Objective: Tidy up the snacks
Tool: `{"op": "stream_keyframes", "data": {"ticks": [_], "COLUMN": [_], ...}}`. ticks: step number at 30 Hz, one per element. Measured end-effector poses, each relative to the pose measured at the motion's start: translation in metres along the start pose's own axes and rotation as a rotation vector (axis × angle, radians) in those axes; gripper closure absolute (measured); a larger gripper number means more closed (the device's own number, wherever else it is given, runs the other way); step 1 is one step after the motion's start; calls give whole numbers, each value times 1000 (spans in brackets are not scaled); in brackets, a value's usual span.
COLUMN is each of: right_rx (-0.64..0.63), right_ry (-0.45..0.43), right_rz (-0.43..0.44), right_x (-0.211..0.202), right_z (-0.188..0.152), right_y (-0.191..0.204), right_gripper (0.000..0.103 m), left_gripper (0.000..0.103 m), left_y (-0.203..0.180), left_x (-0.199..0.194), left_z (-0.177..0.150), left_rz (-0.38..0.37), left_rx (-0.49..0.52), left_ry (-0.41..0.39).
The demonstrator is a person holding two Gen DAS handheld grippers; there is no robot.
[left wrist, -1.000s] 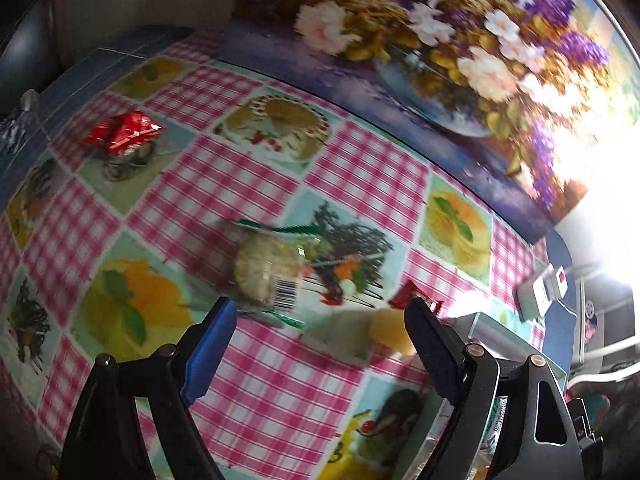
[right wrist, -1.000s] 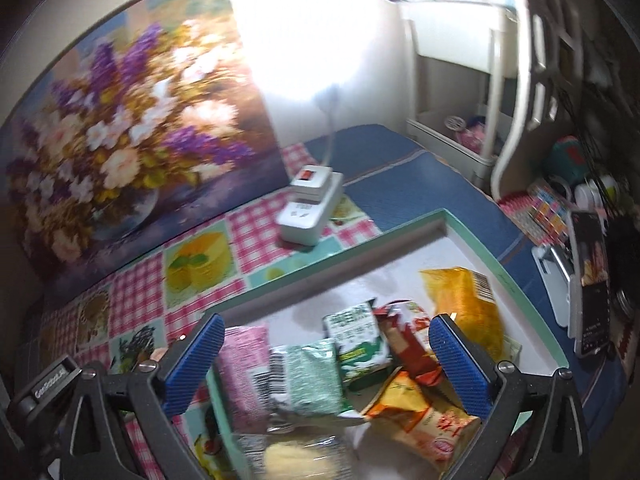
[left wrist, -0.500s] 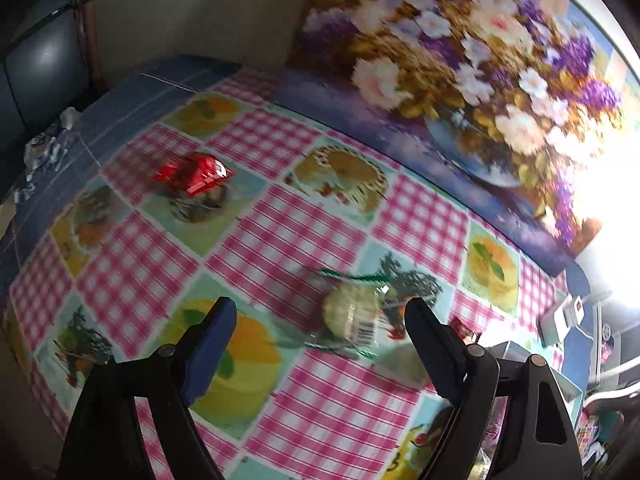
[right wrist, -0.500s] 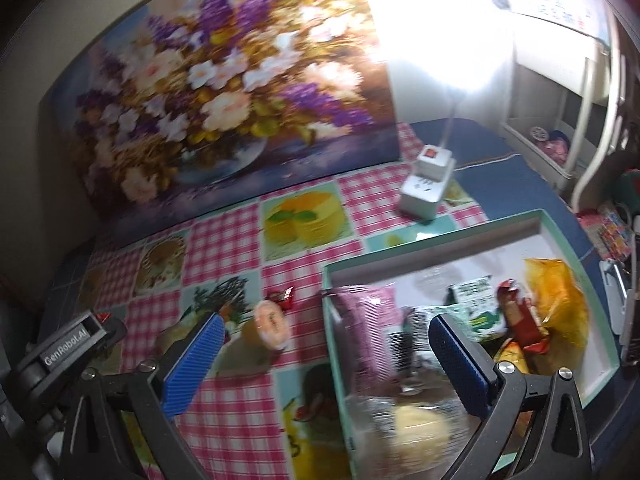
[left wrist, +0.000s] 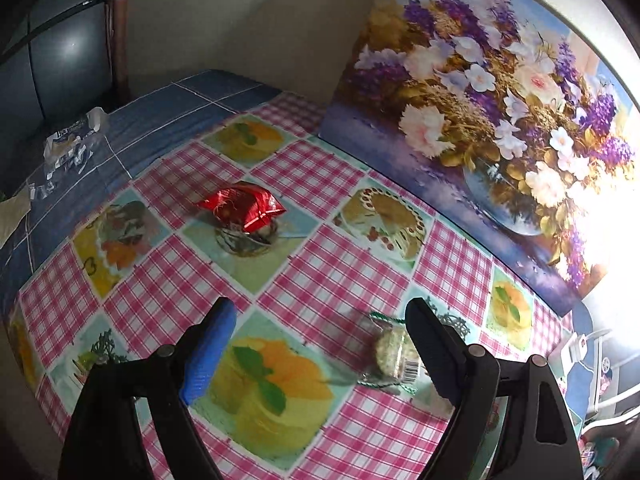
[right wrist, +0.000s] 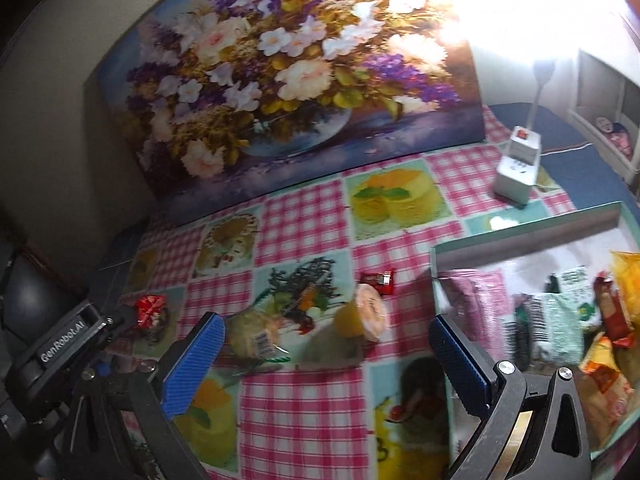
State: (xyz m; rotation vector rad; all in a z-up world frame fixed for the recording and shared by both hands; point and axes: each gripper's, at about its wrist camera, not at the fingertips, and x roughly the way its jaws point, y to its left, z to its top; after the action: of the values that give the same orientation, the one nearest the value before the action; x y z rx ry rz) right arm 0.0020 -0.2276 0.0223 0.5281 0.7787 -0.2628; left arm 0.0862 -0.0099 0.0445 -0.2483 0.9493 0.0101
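Note:
My left gripper (left wrist: 316, 350) is open and empty above the checked tablecloth. A red foil snack packet (left wrist: 242, 206) lies ahead of it to the left; a clear-wrapped round cake (left wrist: 394, 354) lies by its right finger. My right gripper (right wrist: 324, 356) is open and empty. Ahead of it lie the same wrapped cake (right wrist: 254, 334), an orange jelly cup (right wrist: 362, 316) on its side and a small red candy (right wrist: 378, 278). The red foil packet also shows in the right wrist view (right wrist: 150, 308). The green-rimmed tray (right wrist: 520, 234) at right holds several snack packets.
A large flower painting (right wrist: 296, 76) leans against the wall at the back. A white power strip (right wrist: 518, 168) stands near the tray's far corner. Crumpled wrappers (left wrist: 70, 142) lie on the blue cloth at far left. The left gripper's body (right wrist: 60, 350) shows at lower left of the right view.
Both grippers have swung left over the table. The tray has slid to the right edge of the right view; the red foil packet has come nearer the centre of the left view.

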Motion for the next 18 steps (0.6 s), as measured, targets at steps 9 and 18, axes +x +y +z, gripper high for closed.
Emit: {"op": "stream_keyframes", "data": {"ticks": [9,18], "right_rx": [76,115], "right_ry": [45,37], "right_rz": [46,19], "right_x": [24,34], "right_z": [0,10], "right_y": [-17,-37], "right_gripper": [0,0], "left_gripper": [16,16], "left_y": [7,-9], "left_x": [16,38], "left_z": [2,0], "left_rz": [-18,-76], "left_rx": [-3,43], "left_ry": [42,126]}}
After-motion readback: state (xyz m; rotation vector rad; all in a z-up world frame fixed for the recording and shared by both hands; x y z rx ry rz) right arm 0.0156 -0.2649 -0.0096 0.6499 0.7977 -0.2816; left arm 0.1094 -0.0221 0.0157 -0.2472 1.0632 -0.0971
